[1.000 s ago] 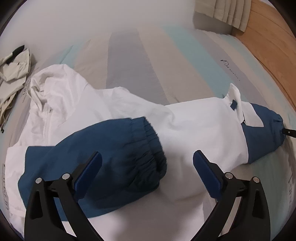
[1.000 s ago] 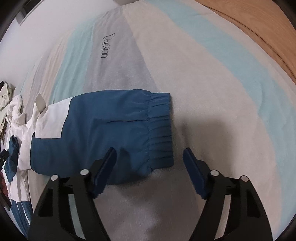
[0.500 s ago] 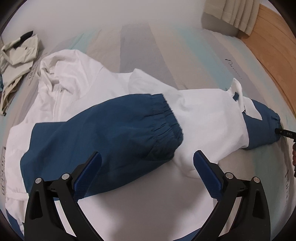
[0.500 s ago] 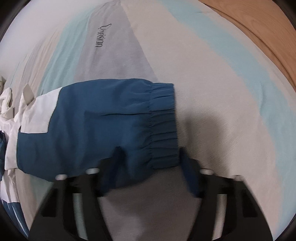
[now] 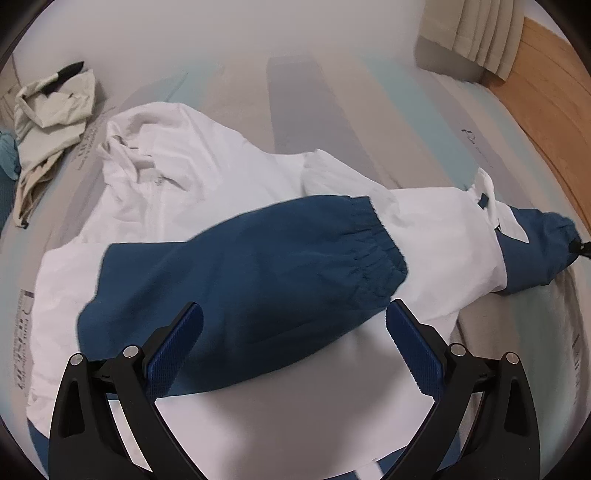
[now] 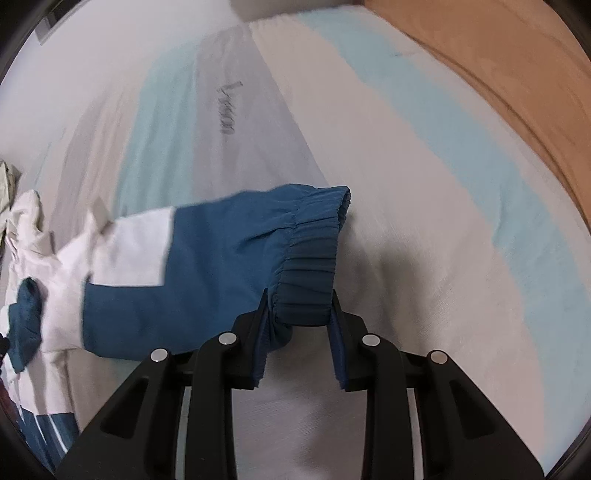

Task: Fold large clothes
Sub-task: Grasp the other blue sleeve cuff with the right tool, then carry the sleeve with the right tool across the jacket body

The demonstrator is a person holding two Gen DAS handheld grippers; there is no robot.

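A white jacket (image 5: pixel 207 192) with blue sleeves lies spread on the striped bed cover (image 6: pixel 424 184). One blue sleeve (image 5: pixel 258 266) is folded across its white body. My left gripper (image 5: pixel 293 306) hovers over that sleeve, open and holding nothing. The other sleeve (image 6: pixel 207 266) stretches out to the right, and it shows far right in the left wrist view (image 5: pixel 532 251). My right gripper (image 6: pixel 299 299) has its jaws closing, and the pads press on the elastic cuff (image 6: pixel 310 273), which is raised off the bed.
A crumpled beige garment (image 5: pixel 51 110) lies at the far left of the bed, beside a bit of teal fabric (image 5: pixel 7 155). Curtains (image 5: pixel 472 33) hang at the back right, and the wooden floor (image 5: pixel 546 92) runs along the bed's right side.
My right gripper went from wide open around the cuff to clamped on it and lifted it. My left gripper stayed open and shifted sideways over the folded sleeve.
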